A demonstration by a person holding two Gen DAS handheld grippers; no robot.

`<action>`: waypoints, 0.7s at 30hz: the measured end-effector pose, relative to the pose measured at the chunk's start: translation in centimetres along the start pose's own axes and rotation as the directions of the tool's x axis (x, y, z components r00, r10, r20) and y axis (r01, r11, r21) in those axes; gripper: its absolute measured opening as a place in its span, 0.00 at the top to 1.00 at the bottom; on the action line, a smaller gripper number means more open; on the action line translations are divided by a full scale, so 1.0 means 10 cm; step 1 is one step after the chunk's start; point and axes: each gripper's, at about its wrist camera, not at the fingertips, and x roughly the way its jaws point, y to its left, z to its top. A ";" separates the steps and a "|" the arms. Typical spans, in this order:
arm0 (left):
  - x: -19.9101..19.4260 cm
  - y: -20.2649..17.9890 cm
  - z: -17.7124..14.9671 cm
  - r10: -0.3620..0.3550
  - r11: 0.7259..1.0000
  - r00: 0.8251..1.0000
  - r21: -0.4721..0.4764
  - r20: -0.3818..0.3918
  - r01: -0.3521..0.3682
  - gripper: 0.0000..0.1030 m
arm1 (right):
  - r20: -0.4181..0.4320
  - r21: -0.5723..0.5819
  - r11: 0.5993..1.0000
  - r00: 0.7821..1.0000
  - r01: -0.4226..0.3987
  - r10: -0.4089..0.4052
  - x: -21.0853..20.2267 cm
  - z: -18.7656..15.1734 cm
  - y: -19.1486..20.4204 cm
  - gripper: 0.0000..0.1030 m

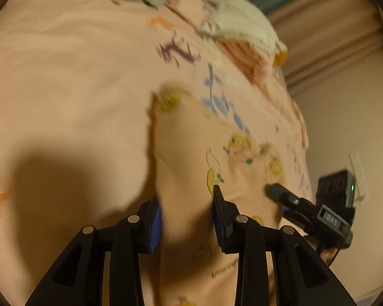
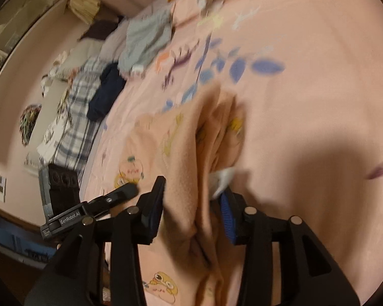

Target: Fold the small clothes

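Now, left wrist view: the left gripper (image 1: 187,207) pinches the peach garment (image 1: 191,153) above the pink bedspread (image 1: 63,76). Right wrist view: the right gripper (image 2: 194,204) clamps bunched folds of the same garment (image 2: 181,153), grey clothing (image 2: 148,43) lying farther off.

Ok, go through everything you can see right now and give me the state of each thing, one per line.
Left tool: shut on peach garment.
Right tool: shut on peach garment.
Peach garment: bunched in folds, held by both tools above the bedspread.
Pink bedspread: spread flat.
Grey garment: lying unfolded.
Navy garment: folded, at bed's edge.
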 end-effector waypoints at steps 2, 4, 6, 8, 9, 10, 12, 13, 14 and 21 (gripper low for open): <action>-0.24 -0.01 -0.03 0.043 0.999 0.995 0.013 0.093 -0.044 0.69 | 0.069 -0.037 0.999 0.998 0.017 -0.014 -0.25 0.01 0.06 0.60; -0.41 -0.14 -0.07 0.115 0.989 0.978 0.076 0.172 -0.129 0.69 | 0.131 -0.067 0.998 0.991 0.018 -0.009 -0.42 0.02 0.13 0.62; -0.48 -0.33 -0.13 0.144 0.973 0.968 0.150 0.204 -0.176 0.69 | 0.184 -0.090 0.996 0.983 0.004 0.013 -0.55 0.01 0.22 0.67; -0.48 -0.54 -0.23 0.081 0.961 0.979 0.246 0.186 -0.126 0.69 | 0.180 -0.134 0.991 0.983 -0.024 0.048 -0.55 -0.03 0.36 0.75; -0.45 -0.62 -0.28 0.058 0.955 0.985 0.277 0.165 -0.103 0.69 | 0.164 -0.155 0.987 0.985 -0.031 0.056 -0.51 -0.04 0.41 0.75; -0.38 -0.69 -0.35 0.052 0.949 0.990 0.303 0.135 -0.091 0.69 | 0.143 -0.180 0.983 0.988 -0.035 0.061 -0.45 -0.06 0.47 0.76; -0.22 -0.72 -0.46 0.056 0.944 0.996 0.321 0.064 -0.074 0.69 | 0.102 -0.224 0.974 0.994 -0.008 0.032 -0.27 -0.11 0.53 0.76; -0.08 -0.68 -0.52 0.076 0.945 0.997 0.318 0.005 -0.074 0.69 | 0.086 -0.226 0.974 0.996 0.022 -0.002 -0.18 -0.13 0.52 0.76; 0.00 -0.63 -0.57 0.097 0.947 0.995 0.311 -0.022 -0.086 0.69 | 0.061 -0.214 0.975 0.997 0.066 -0.054 -0.05 -0.13 0.47 0.77; 0.16 -0.57 -0.81 0.195 0.907 0.980 0.387 -0.029 -0.169 0.69 | 0.055 -0.024 0.998 0.997 0.054 -0.053 0.14 -0.04 -0.01 1.00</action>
